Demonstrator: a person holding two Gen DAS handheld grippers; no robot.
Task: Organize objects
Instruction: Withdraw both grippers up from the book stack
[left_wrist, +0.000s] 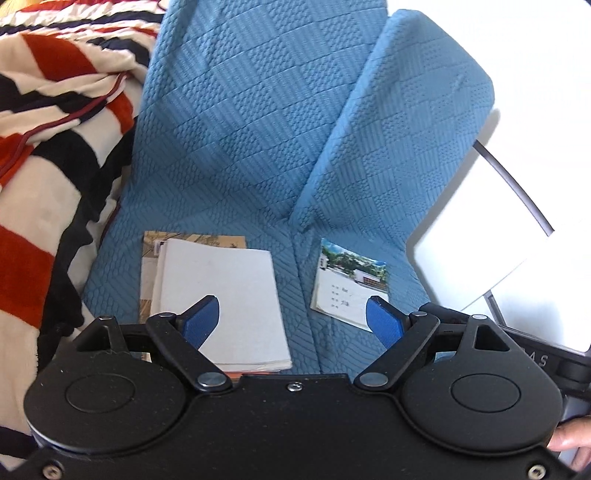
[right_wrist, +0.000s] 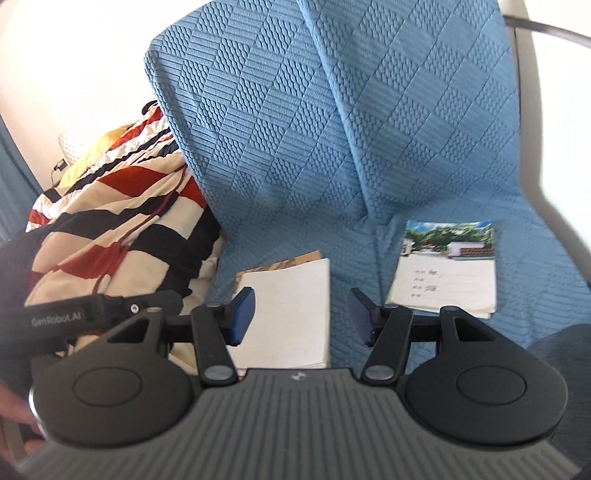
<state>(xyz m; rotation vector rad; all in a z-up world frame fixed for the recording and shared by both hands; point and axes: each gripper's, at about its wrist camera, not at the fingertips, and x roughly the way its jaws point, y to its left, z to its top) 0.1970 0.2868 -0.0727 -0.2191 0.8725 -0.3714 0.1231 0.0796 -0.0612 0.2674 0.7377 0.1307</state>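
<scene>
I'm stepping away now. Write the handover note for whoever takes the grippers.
Left gripper: jaws open, empty.
Right gripper: jaws open, empty.
White booklet lies on a tan-covered book on the blue sofa cover, beside the striped blanket.
Photo-cover notebook lies apart, to the right.
Nothing is gripped yet; the notebook likely still needs joining the stack.

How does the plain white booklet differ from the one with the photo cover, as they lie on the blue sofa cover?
The white booklet has a blank cover; the photo booklet shows a picture of trees and buildings above handwritten lines. The white booklet looks larger and rests on other printed items; the photo booklet lies directly on the blue sofa cover, across a seam. Both lie flat and closed, neither held.
</scene>
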